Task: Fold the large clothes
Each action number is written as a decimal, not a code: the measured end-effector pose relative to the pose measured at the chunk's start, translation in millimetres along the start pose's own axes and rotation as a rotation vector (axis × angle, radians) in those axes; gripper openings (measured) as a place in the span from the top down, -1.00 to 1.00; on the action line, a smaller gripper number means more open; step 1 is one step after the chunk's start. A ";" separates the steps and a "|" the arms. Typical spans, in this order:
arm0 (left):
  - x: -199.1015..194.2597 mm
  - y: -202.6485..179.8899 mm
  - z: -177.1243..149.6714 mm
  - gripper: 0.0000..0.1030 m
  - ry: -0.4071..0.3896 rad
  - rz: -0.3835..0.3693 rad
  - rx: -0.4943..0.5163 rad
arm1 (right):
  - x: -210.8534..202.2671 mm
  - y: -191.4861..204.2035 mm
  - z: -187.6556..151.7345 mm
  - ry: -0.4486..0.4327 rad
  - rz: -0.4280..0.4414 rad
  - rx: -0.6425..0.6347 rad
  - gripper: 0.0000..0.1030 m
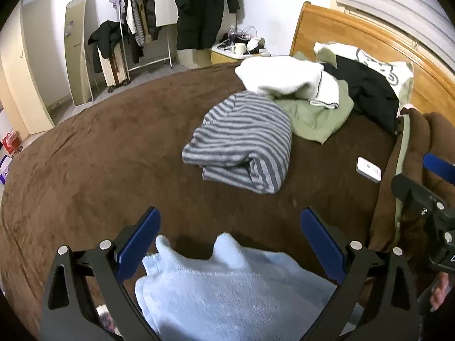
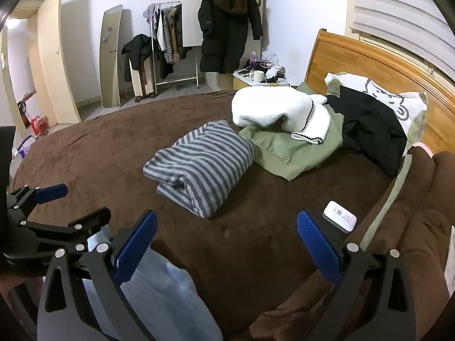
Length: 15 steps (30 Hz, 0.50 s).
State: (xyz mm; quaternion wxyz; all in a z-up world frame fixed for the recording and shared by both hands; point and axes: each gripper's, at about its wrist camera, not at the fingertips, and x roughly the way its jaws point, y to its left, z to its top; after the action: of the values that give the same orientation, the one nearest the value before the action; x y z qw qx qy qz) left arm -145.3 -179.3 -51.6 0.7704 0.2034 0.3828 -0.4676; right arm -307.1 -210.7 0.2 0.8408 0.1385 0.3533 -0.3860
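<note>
Both claws, left (image 1: 230, 227) and right (image 2: 227, 230), are hanging spread over the bed (image 1: 99, 147), a light-blue garment (image 1: 227, 289) (fleecy) lying between the left fingers.

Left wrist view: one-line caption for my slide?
Open left gripper over light-blue fleece; folded striped top ahead on brown bed.

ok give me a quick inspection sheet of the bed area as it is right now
surface: brown blanket covers the bed.
job's things: light blue fleece at near edge; striped top folded; white fleece on green garment, black garment unfolded.
clutter: small white device on blanket.
grippers: left gripper and right gripper open.
cables: tangle on nightstand.
surroundings: clothes rack, hanging black coat, wooden headboard.
</note>
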 end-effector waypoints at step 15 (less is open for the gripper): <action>-3.3 -3.8 -0.2 -0.87 0.001 -0.003 0.002 | 6.6 -0.5 -5.6 0.019 0.004 -0.002 -0.89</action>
State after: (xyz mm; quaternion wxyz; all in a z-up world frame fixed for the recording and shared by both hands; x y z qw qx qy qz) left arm -149.6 -179.1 -48.9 0.7694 0.2039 0.3830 -0.4688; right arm -307.2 -211.9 -8.4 0.8384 0.1423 0.3613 -0.3825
